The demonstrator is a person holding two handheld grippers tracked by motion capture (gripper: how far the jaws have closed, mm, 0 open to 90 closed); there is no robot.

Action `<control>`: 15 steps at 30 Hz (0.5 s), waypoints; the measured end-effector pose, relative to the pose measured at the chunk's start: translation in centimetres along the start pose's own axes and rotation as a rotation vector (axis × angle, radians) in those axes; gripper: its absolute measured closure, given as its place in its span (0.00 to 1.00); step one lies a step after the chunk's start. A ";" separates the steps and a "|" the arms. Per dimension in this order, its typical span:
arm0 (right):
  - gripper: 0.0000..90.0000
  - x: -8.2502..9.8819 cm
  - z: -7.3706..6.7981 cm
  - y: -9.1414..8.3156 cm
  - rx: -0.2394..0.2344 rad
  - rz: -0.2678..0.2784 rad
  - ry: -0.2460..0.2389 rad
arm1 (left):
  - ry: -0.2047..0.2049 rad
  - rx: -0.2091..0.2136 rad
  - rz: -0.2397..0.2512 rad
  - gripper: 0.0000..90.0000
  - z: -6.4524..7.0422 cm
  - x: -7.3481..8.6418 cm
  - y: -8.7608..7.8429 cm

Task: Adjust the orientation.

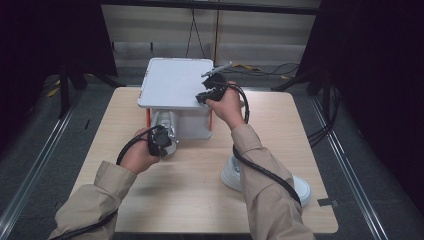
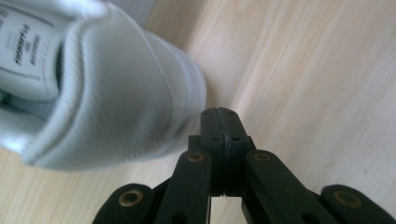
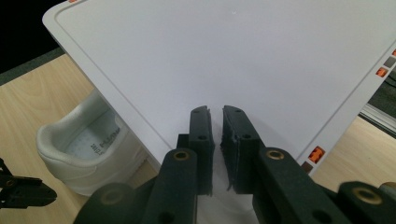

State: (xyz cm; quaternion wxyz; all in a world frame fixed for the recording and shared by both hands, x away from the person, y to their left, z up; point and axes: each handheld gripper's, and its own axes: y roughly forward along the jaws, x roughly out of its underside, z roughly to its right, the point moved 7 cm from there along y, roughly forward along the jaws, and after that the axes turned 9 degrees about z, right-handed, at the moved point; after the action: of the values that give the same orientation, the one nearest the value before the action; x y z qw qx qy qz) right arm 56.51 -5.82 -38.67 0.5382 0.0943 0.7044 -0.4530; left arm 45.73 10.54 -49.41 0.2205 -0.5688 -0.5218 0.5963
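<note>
A white sneaker (image 1: 164, 121) sits on the table with its heel (image 2: 116, 93) poking out from under a white flat panel (image 1: 172, 82). My left gripper (image 1: 168, 142) is low at that heel. In the left gripper view its jaws (image 2: 218, 112) are pressed together with nothing between them, just right of the heel and over bare wood. My right gripper (image 1: 204, 95) rests over the panel's front right part. Its jaws (image 3: 215, 112) stand almost together with a thin slit, above the panel's face (image 3: 233, 56), holding nothing. The sneaker (image 3: 79, 144) shows below the panel's edge there.
The panel stands on orange legs (image 1: 148, 117) over a white box at the back of the wooden table (image 1: 195, 195). A second white sneaker (image 1: 301, 190) lies at the front right, partly behind the right forearm. Dark curtains and floor rails flank the table.
</note>
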 end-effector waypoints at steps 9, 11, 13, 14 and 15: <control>0.92 -0.1 -0.1 0.1 -0.002 -0.006 -0.014 | -0.046 -0.001 0.039 1.00 -1.0 0.0 0.4; 0.92 -0.1 -0.2 0.1 0.005 -0.008 -0.020 | -0.031 -0.012 0.032 1.00 -1.2 -0.1 0.5; 0.92 -0.1 -0.2 0.1 0.003 -0.004 -0.018 | -0.024 -0.016 0.032 1.00 -1.5 -0.4 0.6; 0.92 -0.1 -0.1 0.1 0.003 -0.006 -0.017 | -0.020 -0.026 0.026 1.00 -1.7 -0.5 0.8; 0.92 -0.1 -0.1 0.1 0.000 -0.004 -0.015 | -0.018 -0.037 0.024 1.00 -2.0 -0.5 0.9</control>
State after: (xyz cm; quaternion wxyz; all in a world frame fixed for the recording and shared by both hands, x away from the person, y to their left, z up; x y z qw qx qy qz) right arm 56.53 -5.67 -38.64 0.5426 0.0895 0.7004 -0.4550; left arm 47.95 10.47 -49.60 0.1983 -0.5734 -0.5279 0.5944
